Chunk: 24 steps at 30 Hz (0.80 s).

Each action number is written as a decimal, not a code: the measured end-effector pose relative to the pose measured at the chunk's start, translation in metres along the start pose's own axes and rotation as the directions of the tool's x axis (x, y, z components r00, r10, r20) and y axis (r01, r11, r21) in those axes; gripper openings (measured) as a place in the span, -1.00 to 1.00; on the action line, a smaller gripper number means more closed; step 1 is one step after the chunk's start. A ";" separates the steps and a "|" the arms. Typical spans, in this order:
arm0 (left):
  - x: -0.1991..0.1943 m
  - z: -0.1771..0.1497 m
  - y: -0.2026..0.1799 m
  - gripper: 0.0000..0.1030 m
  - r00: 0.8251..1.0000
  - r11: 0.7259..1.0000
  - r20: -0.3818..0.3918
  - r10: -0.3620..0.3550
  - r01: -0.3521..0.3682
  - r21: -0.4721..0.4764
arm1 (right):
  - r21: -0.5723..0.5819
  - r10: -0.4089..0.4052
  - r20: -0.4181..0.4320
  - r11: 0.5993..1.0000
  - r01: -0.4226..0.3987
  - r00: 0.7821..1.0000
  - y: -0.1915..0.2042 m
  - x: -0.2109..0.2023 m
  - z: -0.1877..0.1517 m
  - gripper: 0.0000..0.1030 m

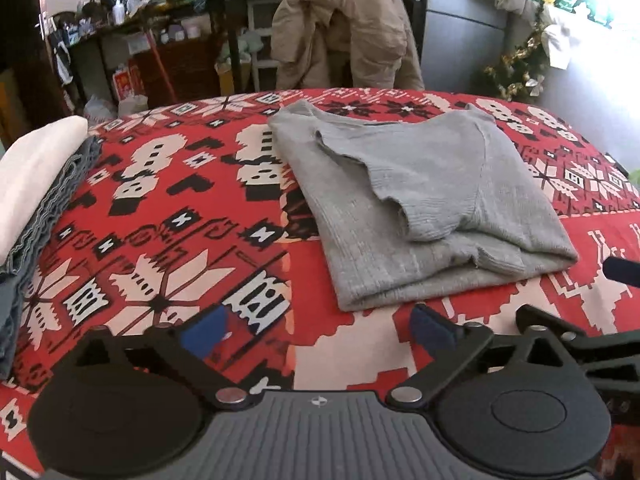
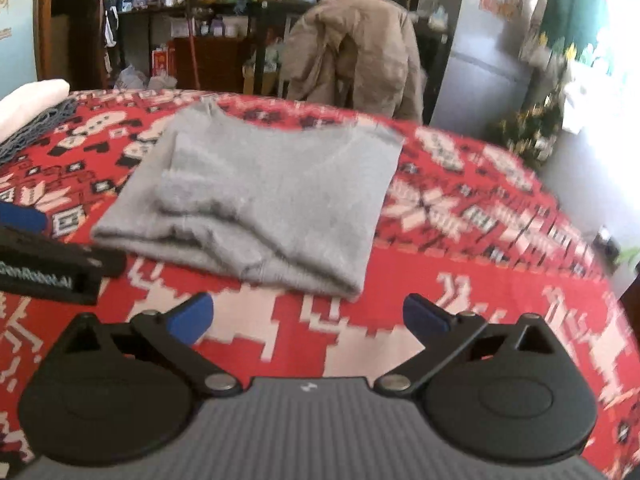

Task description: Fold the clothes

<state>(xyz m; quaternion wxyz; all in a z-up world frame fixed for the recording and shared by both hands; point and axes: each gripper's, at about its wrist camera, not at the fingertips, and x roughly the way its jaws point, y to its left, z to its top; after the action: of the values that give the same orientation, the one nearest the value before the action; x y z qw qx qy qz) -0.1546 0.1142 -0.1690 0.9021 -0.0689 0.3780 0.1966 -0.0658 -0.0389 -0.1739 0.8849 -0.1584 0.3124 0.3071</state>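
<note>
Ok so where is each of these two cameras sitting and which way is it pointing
Left wrist view: on the left gripper, facing forward and down at the folded grey T-shirt on the red patterned cloth; its own open blue-padded fingers show, plus the right gripper's edge.
Right wrist view: on the right gripper, facing the same shirt from further right; its open fingers show, with the left gripper at the left edge.
Shared: shirt, cloth, folded white and grey pile, beige jacket on a chair.
</note>
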 end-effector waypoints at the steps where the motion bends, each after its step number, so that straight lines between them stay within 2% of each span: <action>1: 0.000 -0.001 0.000 0.99 1.000 1.000 0.006 -0.001 0.001 0.003 | 0.026 0.006 0.000 1.000 -0.006 1.000 -0.003 0.001 -0.002 0.99; 6: 0.001 0.000 -0.001 1.00 1.000 1.000 0.012 0.006 -0.006 -0.009 | 0.085 0.018 0.015 0.996 -0.019 1.000 -0.008 0.004 -0.007 0.99; 14: 0.004 0.002 0.001 1.00 1.000 1.000 0.009 0.000 0.000 -0.008 | 0.117 -0.028 0.038 0.993 0.023 0.999 -0.003 0.004 -0.010 0.99; 20: 0.003 0.001 0.001 1.00 1.000 1.000 0.011 0.000 0.000 -0.007 | 0.134 -0.031 0.004 0.991 0.030 1.000 -0.003 0.005 -0.005 0.99; 24: 0.004 0.005 0.000 1.00 1.000 1.000 -0.015 0.007 -0.007 -0.013 | 0.116 -0.019 -0.005 0.993 0.019 1.000 -0.005 0.002 -0.007 0.99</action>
<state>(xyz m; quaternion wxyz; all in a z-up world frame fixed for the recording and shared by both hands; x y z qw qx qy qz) -0.1492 0.1169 -0.1686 0.8981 -0.0749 0.3835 0.2017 -0.0648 -0.0451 -0.1797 0.8948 -0.1105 0.3301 0.2796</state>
